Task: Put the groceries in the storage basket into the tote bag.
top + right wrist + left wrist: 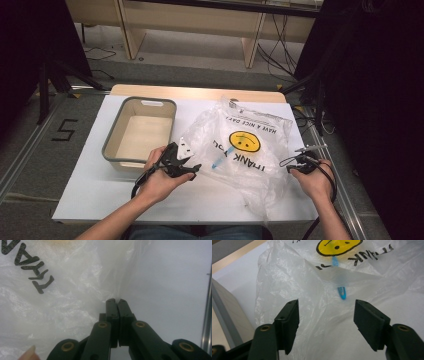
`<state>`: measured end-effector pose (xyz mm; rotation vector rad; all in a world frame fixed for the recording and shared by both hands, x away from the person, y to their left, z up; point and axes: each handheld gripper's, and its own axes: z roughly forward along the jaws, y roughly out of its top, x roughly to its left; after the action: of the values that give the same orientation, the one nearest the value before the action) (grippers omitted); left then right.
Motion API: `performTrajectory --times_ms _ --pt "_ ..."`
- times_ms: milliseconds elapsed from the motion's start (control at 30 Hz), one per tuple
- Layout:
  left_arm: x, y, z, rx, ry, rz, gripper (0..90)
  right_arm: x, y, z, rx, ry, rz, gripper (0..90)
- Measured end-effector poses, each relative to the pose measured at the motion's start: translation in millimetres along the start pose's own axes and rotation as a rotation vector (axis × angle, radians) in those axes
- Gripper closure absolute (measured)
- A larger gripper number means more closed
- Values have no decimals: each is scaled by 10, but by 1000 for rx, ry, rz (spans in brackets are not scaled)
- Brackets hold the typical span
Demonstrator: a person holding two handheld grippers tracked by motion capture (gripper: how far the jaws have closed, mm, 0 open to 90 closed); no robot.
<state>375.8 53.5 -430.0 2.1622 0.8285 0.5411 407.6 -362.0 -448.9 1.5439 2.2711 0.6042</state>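
Where the high view looks down on the white table [100, 190], a clear, crinkled plastic bag [245, 150] lies spread right of centre, printed with a yellow smiley and black lettering, a small blue item [218, 163] showing through it. A grey bin [141, 131] sits to its left. The left gripper [186, 161] rests at the bag's near left edge, the right gripper [296, 161] at its right edge. Along the left gripper view, the jaws stand apart over thin wrinkled film, pressing nothing, the blue item [341, 293] lying beyond them. Along the right gripper view, the jaws are clamped together, pinching the bag's translucent edge [117, 293].
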Motion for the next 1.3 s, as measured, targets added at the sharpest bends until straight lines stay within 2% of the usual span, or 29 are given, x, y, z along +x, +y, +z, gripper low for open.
performTrajectory --times_ms 167,433,567,733,867,967,1100,1233,1300 --pt "-4 -69 51 73 -19 -2 371 -51 58 40 -5 -44 -12 895" --pt "-60 -152 140 187 -34 -22 514 -96 133 102 -48 -141 -36 879" --pt "-63 -194 187 228 -29 -25 563 -82 150 83 -92 -172 -26 789" --pt "-50 -246 246 265 -36 -41 618 -23 163 -79 -183 -184 7 644" --pt "-26 -279 293 284 -47 -43 673 59 123 -242 -229 -131 46 547" --pt "-11 -302 320 298 -60 -48 717 153 45 -324 -209 -60 58 508" --pt "-10 -305 334 307 -68 -55 751 295 -52 -347 -163 63 87 470" --pt "-7 -304 337 311 -77 -70 782 473 -93 -362 -147 172 71 440" --pt "-4 -301 339 316 -83 -77 800 564 -91 -383 -149 207 55 426"
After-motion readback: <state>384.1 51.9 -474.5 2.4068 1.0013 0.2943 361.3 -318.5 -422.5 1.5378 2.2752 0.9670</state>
